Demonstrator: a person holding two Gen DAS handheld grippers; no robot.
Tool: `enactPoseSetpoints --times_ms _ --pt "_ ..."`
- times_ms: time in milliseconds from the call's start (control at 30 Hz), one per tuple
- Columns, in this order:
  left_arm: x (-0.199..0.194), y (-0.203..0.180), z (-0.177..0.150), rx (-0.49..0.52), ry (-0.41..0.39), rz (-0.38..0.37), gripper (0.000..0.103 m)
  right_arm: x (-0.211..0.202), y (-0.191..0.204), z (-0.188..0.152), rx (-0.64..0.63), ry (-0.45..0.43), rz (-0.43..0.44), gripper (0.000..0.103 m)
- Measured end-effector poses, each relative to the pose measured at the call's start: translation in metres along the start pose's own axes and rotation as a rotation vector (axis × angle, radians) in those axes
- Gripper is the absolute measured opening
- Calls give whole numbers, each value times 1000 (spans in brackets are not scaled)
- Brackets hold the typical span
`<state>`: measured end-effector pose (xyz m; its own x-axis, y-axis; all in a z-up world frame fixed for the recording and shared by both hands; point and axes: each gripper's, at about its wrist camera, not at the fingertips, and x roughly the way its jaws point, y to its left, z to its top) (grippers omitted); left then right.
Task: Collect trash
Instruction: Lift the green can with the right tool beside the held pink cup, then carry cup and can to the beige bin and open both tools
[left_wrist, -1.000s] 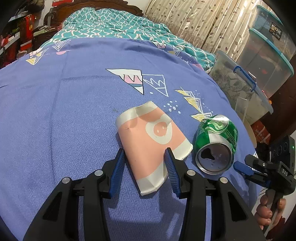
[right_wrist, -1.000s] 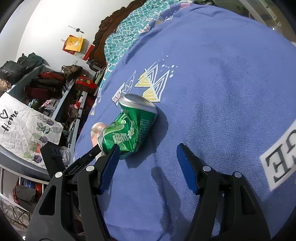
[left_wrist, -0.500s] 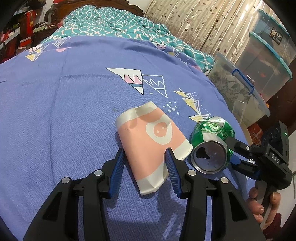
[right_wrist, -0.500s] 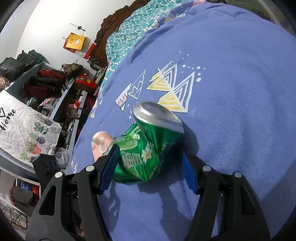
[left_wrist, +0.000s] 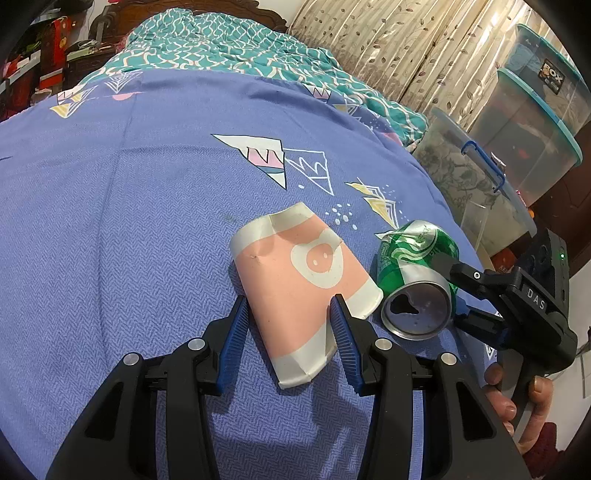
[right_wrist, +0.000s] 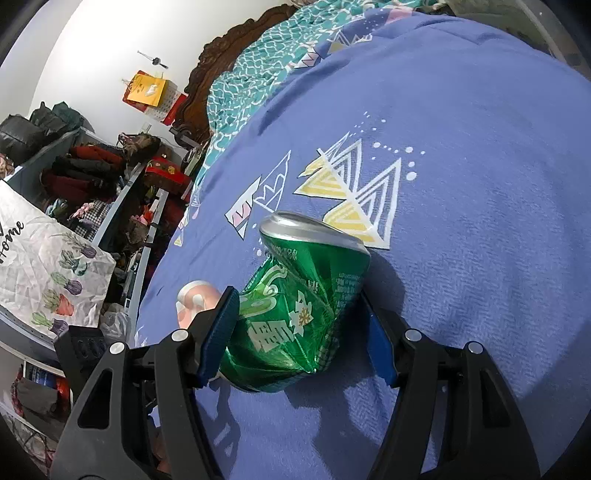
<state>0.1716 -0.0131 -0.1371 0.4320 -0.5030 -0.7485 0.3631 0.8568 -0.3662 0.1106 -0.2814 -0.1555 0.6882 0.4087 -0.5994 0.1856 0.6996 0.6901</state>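
On the blue bedspread (left_wrist: 129, 221) a flattened pink paper cup (left_wrist: 295, 280) lay beside a crushed green can (right_wrist: 295, 306), the two nearly touching. The left gripper (left_wrist: 288, 325) straddled the cup's lower half, its jaws part open, the right pad against the cup's edge and the left pad just clear of it, so no grip was certain. The cup's long axis ran straight away from those fingers, up and slightly left. The right gripper (right_wrist: 299, 336) bracketed the can's crumpled body, jaws about half open; its left pad touched the can, the far pad sat hidden behind it. The can's long axis ran forward between the jaws, so closing would likely squeeze its sides
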Motion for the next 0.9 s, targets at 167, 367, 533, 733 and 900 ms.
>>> enactPoseSetpoints --times_ms 167,367,533,733,900 --pt "0 0 0 0 0 0 44 2 -9 2 50 20 35 47" --pt "0 1 0 -7 1 -6 42 -3 -20 -2 97 40 77 27" --pt "-1 5 2 -36 11 -16 37 -10 -18 -1 79 39 100 23" --pt "-8 -2 8 -36 4 -13 33 -29 -26 5 69 -4 104 21" --pt "-6 -17 16 -13 9 -15 31 -46 -42 9 89 -37 102 21"
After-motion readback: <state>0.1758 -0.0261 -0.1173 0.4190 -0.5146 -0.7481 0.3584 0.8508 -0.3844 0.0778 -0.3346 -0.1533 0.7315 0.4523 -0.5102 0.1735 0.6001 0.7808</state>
